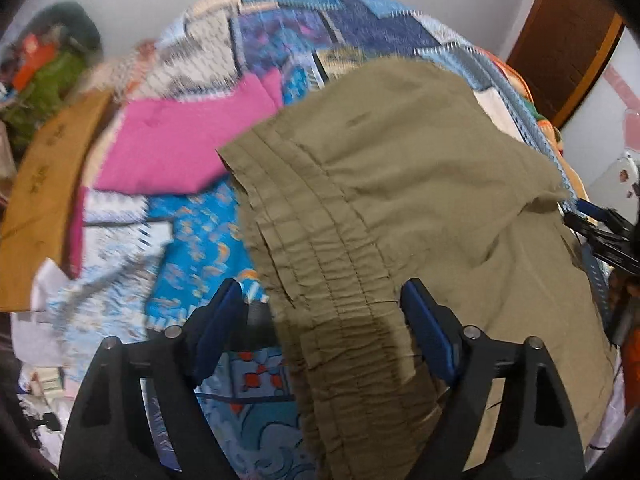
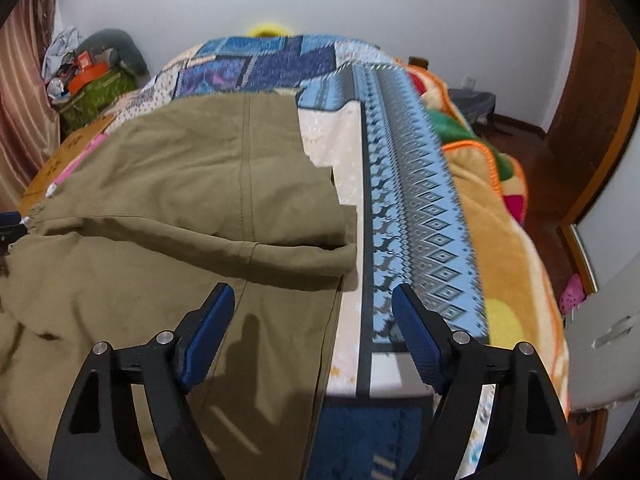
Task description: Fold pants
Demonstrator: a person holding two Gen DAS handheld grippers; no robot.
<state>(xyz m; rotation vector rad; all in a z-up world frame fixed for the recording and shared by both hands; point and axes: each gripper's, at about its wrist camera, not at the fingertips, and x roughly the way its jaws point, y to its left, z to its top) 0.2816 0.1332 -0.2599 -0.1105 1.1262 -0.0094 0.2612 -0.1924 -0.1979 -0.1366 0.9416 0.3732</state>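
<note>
Olive-khaki pants (image 1: 400, 184) lie on a patchwork bedspread (image 1: 200, 240). In the left wrist view the gathered elastic waistband (image 1: 340, 304) runs between my left gripper's (image 1: 322, 304) blue-padded fingers, which stand wide open above it. In the right wrist view the pants (image 2: 180, 200) lie folded over on themselves, with the fold (image 2: 240, 240) just ahead of my right gripper (image 2: 308, 304). The right gripper is open and empty over the pants' right edge. The right gripper's tip also shows at the right edge of the left wrist view (image 1: 600, 232).
A pink garment (image 1: 180, 144) and a tan folded cloth (image 1: 44, 200) lie left of the pants. A blue patterned strip (image 2: 416, 208) and an orange fleece blanket (image 2: 508, 260) cover the bed's right side. Clutter (image 2: 88, 80) sits at the far left by a curtain. A wooden door (image 2: 592, 100) stands at right.
</note>
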